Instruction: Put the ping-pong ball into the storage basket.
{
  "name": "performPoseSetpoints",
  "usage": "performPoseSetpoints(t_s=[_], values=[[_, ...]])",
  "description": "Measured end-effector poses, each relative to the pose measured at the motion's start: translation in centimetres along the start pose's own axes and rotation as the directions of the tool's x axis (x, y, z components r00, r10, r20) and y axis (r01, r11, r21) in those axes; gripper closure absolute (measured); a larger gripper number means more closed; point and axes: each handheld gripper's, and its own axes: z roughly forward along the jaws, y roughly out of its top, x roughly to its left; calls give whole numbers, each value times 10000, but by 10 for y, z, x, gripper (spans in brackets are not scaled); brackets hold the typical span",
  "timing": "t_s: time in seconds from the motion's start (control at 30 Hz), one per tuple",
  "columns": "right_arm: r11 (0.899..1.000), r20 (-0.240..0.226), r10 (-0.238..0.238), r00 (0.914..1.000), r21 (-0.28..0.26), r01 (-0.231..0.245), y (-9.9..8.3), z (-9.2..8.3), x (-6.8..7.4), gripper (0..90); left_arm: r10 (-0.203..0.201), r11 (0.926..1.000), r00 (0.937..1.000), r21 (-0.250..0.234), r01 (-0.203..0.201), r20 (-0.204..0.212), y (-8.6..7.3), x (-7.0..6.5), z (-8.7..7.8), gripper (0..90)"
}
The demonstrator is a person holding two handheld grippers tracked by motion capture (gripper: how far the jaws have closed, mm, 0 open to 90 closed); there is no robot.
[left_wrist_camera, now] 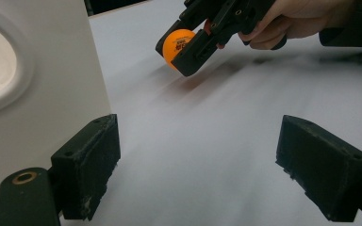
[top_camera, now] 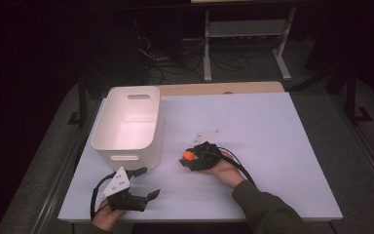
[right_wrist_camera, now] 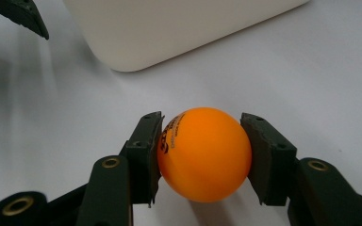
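An orange ball (right_wrist_camera: 203, 153) with black print is clamped between both pads of my right gripper (right_wrist_camera: 202, 155), just above the white tabletop. In the high view that right gripper (top_camera: 187, 158) sits mid-table, right of the white bin (top_camera: 126, 122), with the ball (top_camera: 189, 155) at its tip. My left gripper (top_camera: 148, 183) rests near the front edge, below the bin, jaws wide apart and empty. Through the left gripper view the open left gripper (left_wrist_camera: 198, 165) looks at the ball (left_wrist_camera: 179, 44) held in the right gripper (left_wrist_camera: 181, 47), with the bin wall (left_wrist_camera: 37, 84) close at its left.
The white table surface (top_camera: 272, 146) stretches to the right and back. A small pale flat piece (top_camera: 205, 134) lies just behind the right gripper. Beyond the table stand a white frame (top_camera: 246, 39) and cables on a dark floor.
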Motion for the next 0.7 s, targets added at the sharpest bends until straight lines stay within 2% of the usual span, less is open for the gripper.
performPoseSetpoints(t_s=[0.7], values=[[9998, -122, -102, 9999, -142, 100, 10, 3, 5, 496, 21, 10000, 10000, 5, -21, 1, 0, 0, 0, 141]])
